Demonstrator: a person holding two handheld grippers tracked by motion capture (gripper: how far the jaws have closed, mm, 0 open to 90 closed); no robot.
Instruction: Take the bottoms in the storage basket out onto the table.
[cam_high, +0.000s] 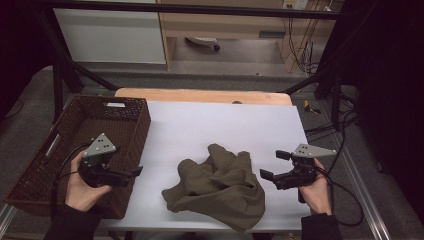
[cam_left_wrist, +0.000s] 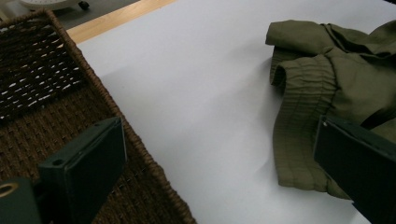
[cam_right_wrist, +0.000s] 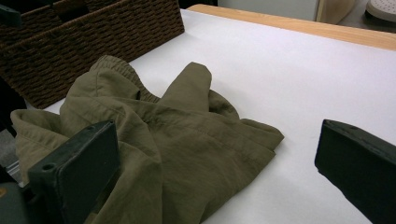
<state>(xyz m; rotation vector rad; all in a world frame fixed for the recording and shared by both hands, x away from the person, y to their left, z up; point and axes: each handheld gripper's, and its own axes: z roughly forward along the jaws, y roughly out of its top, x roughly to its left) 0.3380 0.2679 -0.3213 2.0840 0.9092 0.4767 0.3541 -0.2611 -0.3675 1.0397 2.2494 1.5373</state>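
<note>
Evidently the crumpled olive-green cloth garment (cam_high: 216, 187) is about to be gathered: it lies in a heap on the white table (cam_high: 220, 125), near the front edge, between the two claws and just right of the dark brown woven basket (cam_high: 75, 145). The left claw (cam_high: 136, 171) is held wide apart over the basket's near rim, touching nothing; the right claw (cam_high: 274, 165) is likewise spread wide, just beside the heap's right edge, with nothing gripped.

For a clean grasp, a raised fold or the ribbed waistband is best taken rather than a flat layer, so that the jaws close on bulk and do not scrape the table. Both claws are best brought in low from opposite sides before closing.

From the left gripper view, the gathered elastic band (cam_left_wrist: 303, 93) at the garment's near end is seen plainly, a detail lost from above. From the right gripper view, the pointed flap (cam_right_wrist: 191, 88) standing up in the middle is shown. The claws' placing relative to each other is given by the high view.
</note>
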